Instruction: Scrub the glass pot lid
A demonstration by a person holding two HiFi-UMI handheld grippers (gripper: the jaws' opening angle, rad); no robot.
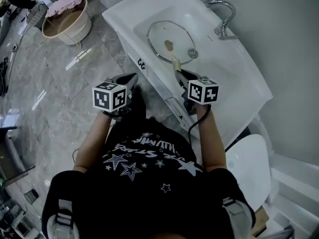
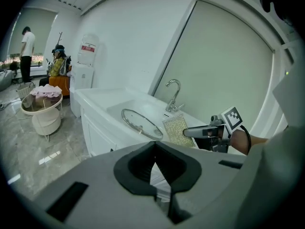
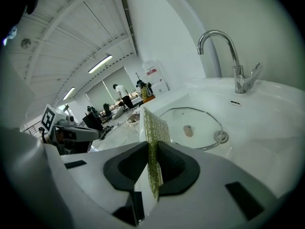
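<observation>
Nothing can be read for certain: the white lettering on the person's black shirt (image 1: 142, 142) is too blurred

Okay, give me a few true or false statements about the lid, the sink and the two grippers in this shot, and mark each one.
1. The right gripper holds a scrub pad between its fingers. True.
2. The glass lid stands upright on its edge. False: it lies flat in the sink.
3. The left gripper is clamped on the lid's rim. False: its fingers are together on nothing, and it is held off to the side, away from the sink.
4. A basket stands on the floor, to the left of the sink in the head view. True.
</observation>
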